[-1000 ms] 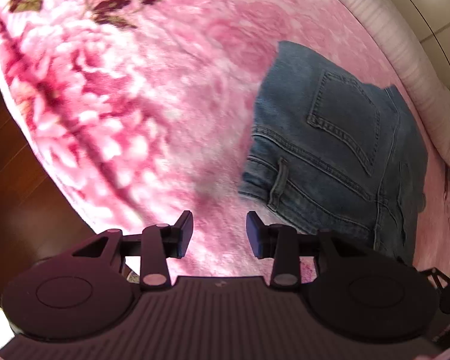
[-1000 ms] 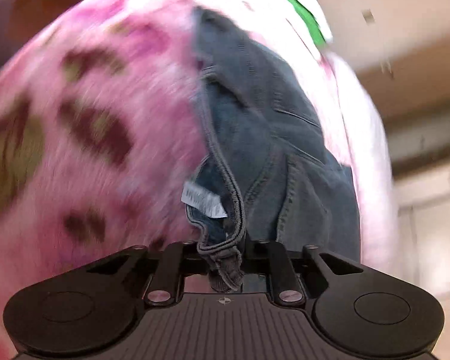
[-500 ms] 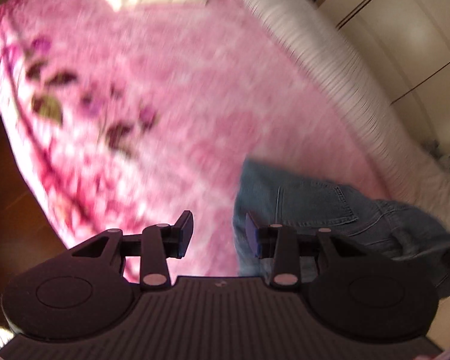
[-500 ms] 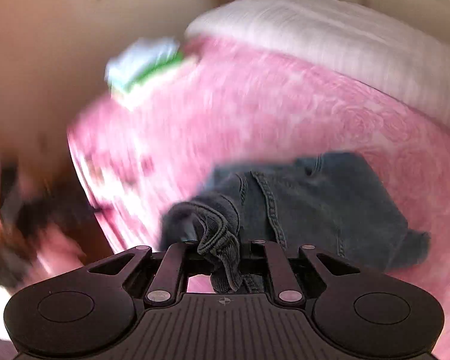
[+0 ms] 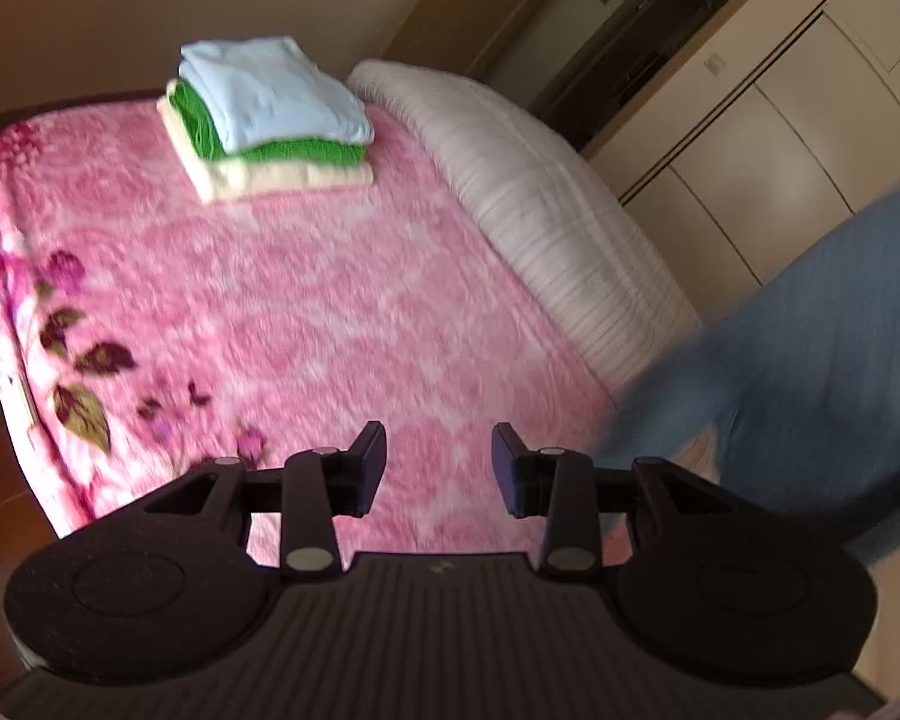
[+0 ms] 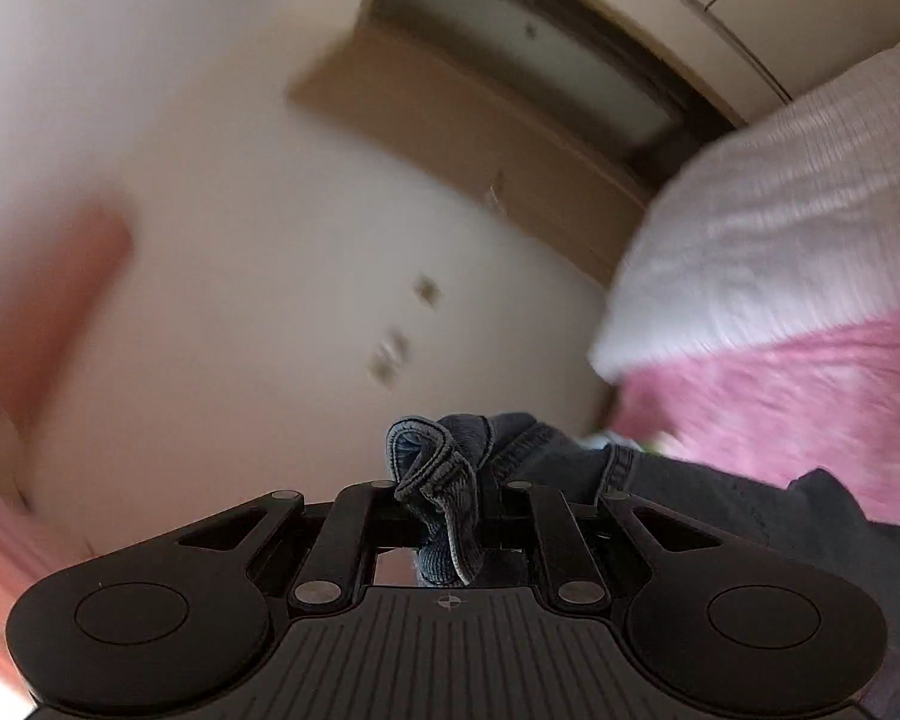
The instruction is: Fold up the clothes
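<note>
The right gripper point(image 6: 441, 519) pinches a bunched hem of the jeans point(image 6: 660, 480), seemingly to lift them clear of the pink blanket point(image 5: 306, 300) for spreading. They hang blurred above the blanket's right edge, dark blue denim, crumpled at the grip. The left gripper point(image 5: 438, 462) hovers over the blanket, fingers spread and empty, well short of the folded stack point(image 5: 270, 114).

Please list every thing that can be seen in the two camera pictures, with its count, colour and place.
folded clothes: three in a stack, light blue on green on cream, far end of blanket
jeans: one, blue denim, clamped in right hand-held gripper, hanging at right
blanket: one, pink floral, covering bed
bedding roll: one, white ribbed, along blanket's right edge
wardrobe: one, cream, behind bed
door: one, brown, far wall
left hand-held gripper: open, empty, above blanket
right hand-held gripper: shut on jeans
</note>
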`<action>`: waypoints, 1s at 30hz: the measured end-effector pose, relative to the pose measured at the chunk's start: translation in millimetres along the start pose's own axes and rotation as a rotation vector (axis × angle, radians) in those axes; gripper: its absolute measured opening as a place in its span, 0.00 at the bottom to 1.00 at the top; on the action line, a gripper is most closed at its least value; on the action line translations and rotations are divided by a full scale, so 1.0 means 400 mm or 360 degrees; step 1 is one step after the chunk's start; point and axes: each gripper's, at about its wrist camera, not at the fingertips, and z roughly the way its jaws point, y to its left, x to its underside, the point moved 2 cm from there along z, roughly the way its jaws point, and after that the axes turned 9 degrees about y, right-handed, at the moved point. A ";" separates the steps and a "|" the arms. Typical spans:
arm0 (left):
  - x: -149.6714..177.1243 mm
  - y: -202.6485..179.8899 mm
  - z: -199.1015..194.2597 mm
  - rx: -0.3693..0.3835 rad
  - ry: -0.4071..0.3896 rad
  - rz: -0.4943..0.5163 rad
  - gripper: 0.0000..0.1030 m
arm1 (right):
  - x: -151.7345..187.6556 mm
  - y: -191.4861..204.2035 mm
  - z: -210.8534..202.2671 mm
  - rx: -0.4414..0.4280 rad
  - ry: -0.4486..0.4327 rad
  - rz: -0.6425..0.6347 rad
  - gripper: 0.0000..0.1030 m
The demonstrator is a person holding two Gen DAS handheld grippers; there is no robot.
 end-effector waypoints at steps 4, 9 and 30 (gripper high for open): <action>0.006 -0.013 0.000 0.0013 0.0002 0.0025 0.32 | -0.075 -0.048 -0.185 -0.0050 -0.0463 0.0314 0.11; 0.077 -0.041 0.047 0.0002 0.0156 0.0077 0.32 | 0.040 -0.334 -0.532 0.0574 -0.0954 0.0979 0.21; 0.431 -0.338 0.337 -0.0279 0.0652 0.0783 0.33 | 0.636 -0.885 -0.939 0.1562 -0.0573 0.1336 0.38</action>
